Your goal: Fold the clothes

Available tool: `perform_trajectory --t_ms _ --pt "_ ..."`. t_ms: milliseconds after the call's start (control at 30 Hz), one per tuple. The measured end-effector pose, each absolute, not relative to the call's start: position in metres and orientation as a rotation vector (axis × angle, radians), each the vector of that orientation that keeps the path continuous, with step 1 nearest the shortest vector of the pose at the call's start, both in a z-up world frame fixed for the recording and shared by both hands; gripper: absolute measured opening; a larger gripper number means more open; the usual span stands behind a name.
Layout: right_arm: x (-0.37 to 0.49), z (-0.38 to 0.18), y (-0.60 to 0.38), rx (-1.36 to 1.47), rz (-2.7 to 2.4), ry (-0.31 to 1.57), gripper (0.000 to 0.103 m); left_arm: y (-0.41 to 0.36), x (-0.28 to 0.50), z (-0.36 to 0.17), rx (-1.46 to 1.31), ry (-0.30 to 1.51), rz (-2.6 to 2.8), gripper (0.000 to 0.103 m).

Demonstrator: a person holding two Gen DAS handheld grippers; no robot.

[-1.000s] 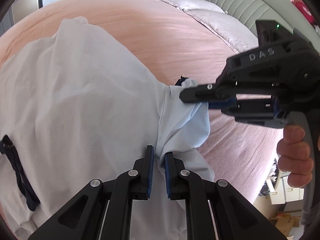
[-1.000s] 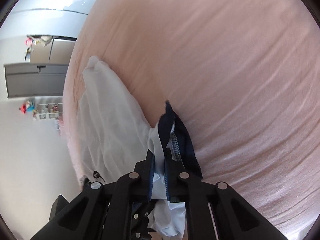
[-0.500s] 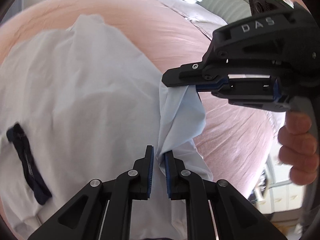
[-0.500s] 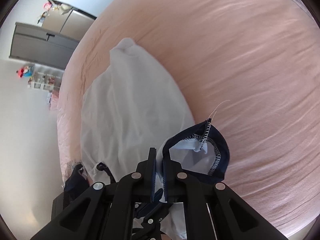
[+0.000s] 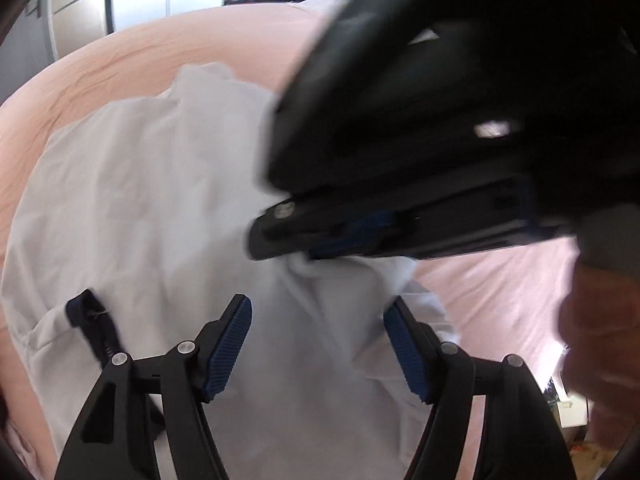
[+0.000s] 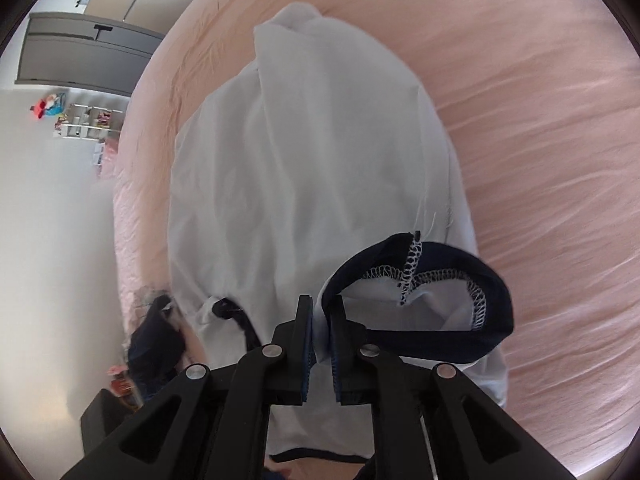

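A white T-shirt (image 5: 152,208) with navy trim lies spread on the pink bed (image 5: 120,68). My left gripper (image 5: 318,344) is open just above the shirt and holds nothing. My right gripper (image 6: 321,330) is shut on the shirt's sleeve, next to its navy cuff (image 6: 472,304), and holds it over the shirt body (image 6: 312,160). In the left wrist view the right gripper (image 5: 288,240) looms large and blurred, with white cloth pinched at its tips. A second navy cuff (image 5: 90,320) lies at the shirt's left side.
Grey cabinets (image 6: 84,52) and a white shelf unit (image 6: 86,120) stand beyond the bed. A dark garment (image 6: 156,344) lies at the bed's edge. My hand (image 5: 600,328) on the right gripper's handle fills the right of the left wrist view.
My left gripper has opened and let go of the shirt. My right gripper has carried the sleeve inward over the shirt body, closer to the left gripper.
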State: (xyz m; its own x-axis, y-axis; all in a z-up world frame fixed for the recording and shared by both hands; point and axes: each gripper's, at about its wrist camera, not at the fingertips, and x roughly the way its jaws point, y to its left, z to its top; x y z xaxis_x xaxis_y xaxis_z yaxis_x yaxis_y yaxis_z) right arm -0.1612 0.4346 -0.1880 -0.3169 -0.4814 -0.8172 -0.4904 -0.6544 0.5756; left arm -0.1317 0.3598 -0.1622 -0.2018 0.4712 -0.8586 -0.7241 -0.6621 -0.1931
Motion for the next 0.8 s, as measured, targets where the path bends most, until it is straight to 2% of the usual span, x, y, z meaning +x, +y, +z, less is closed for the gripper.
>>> perform_trajectory --t_ms 167,233,267,300,600,633,667,767,800 --pt "-0.152 -0.168 0.439 -1.847 2.26 1.278 0.011 0.361 -0.146 -0.174 -1.298 0.315 1.962 0.067" --pt "-0.142 -0.161 0.445 -1.832 2.262 1.355 0.034 0.362 -0.151 -0.178 -1.309 0.317 1.962 0.067" --pt "-0.137 -0.158 0.45 -1.814 2.269 1.38 0.055 0.362 -0.153 -0.181 -1.315 0.318 1.963 0.067" --pt "-0.132 -0.155 0.455 -1.791 2.28 1.367 0.063 0.363 -0.155 -0.183 -1.321 0.318 1.963 0.067" --pt "-0.094 -0.163 0.488 -1.722 2.247 1.198 0.062 0.376 -0.161 -0.192 -1.323 0.328 1.958 0.067" --pt "-0.094 -0.163 0.487 -1.708 2.257 1.169 0.06 0.375 -0.163 -0.192 -1.324 0.324 1.956 0.067" --pt "-0.095 -0.164 0.485 -1.7 2.264 1.148 0.052 0.371 -0.165 -0.189 -1.325 0.321 1.953 0.067" --pt "-0.103 -0.174 0.48 -1.75 2.252 1.144 0.047 0.353 -0.169 -0.172 -1.329 0.312 1.943 0.067" --pt "-0.106 -0.177 0.476 -1.774 2.253 1.1 0.042 0.346 -0.168 -0.167 -1.329 0.308 1.942 0.067"
